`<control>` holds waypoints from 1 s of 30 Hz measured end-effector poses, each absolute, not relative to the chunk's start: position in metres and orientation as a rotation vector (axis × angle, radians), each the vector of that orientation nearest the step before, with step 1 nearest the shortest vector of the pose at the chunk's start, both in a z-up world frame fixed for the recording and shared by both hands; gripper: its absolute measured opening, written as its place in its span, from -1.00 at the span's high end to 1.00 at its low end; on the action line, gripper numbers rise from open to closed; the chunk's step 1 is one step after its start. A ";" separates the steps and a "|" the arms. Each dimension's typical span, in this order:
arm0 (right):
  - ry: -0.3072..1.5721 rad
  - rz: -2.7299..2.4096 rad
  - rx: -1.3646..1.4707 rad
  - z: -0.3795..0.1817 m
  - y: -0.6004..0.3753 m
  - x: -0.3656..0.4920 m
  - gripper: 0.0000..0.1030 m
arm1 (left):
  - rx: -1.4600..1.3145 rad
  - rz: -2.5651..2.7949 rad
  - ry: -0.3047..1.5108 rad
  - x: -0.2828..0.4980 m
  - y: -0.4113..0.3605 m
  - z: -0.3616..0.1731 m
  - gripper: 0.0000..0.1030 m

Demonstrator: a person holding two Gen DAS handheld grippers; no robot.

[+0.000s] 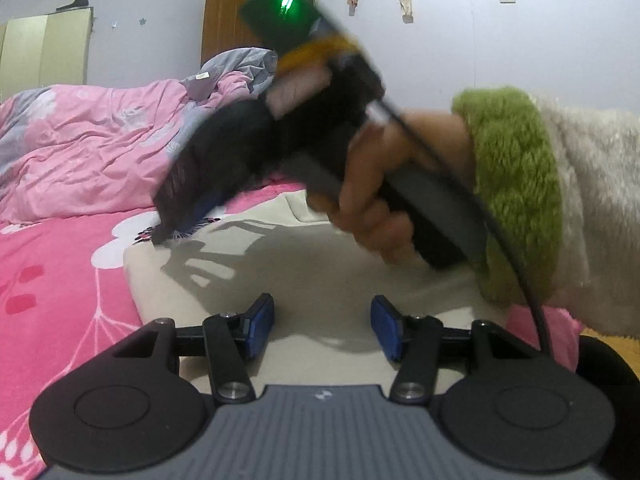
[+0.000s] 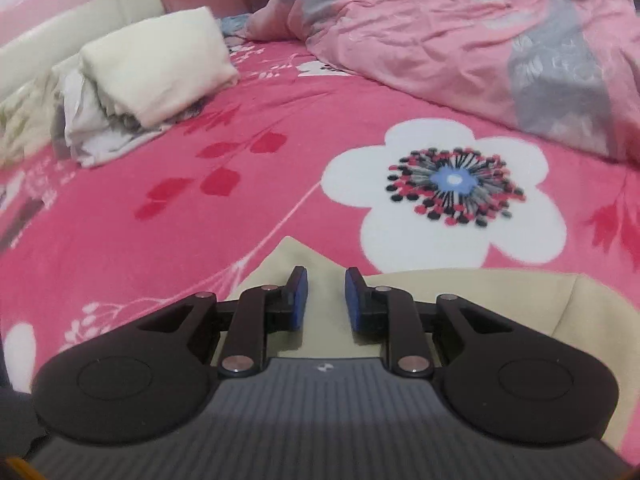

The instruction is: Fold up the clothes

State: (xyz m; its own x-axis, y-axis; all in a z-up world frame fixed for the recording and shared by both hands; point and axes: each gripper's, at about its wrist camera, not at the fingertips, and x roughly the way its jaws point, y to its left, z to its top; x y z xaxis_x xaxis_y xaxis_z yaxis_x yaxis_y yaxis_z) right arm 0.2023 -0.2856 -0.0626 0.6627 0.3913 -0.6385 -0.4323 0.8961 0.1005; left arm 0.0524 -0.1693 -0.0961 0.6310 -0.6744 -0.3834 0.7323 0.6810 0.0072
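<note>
In the left wrist view, the left gripper [image 1: 322,330] hangs over a cream garment [image 1: 304,276] spread on the pink floral bedsheet [image 1: 60,280], its blue pads [image 1: 260,320] wide apart with nothing between them. At about one o'clock from it, a hand [image 1: 384,184] in a fuzzy green cuff [image 1: 516,196] grips the handle of the right gripper [image 1: 176,216], which is motion-blurred and points down toward the far left corner of the garment at about eleven o'clock; whether it touches the cloth cannot be told here. A crumpled pink and grey quilt [image 1: 100,144] lies beyond at ten o'clock. In the right wrist view, the right gripper [image 2: 326,300] has its fingers moderately parted and empty, poised over a pointed corner of the cream garment [image 2: 500,296]. A folded cream bundle [image 2: 160,68] sits on the sheet [image 2: 240,184] well apart at eleven o'clock, and the quilt [image 2: 460,40] is heaped at one o'clock.
</note>
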 end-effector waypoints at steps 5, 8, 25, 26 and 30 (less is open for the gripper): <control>0.681 0.497 -0.083 -0.055 -0.282 0.203 0.63 | 0.159 -0.814 0.373 0.055 -0.169 -0.096 -0.06; 0.713 0.460 -0.071 -0.071 -0.289 0.206 0.61 | 0.159 -0.814 0.373 0.057 -0.169 -0.096 -0.07; 0.517 0.046 0.081 -0.043 -0.392 0.136 0.58 | 0.162 -0.821 0.382 0.056 -0.167 -0.091 -0.09; 0.481 0.044 0.103 -0.034 -0.396 0.123 0.58 | 0.157 -0.825 0.391 0.055 -0.166 -0.089 -0.10; 0.388 0.035 0.170 -0.012 -0.410 0.061 0.57 | 0.162 -0.834 0.419 0.052 -0.162 -0.077 -0.12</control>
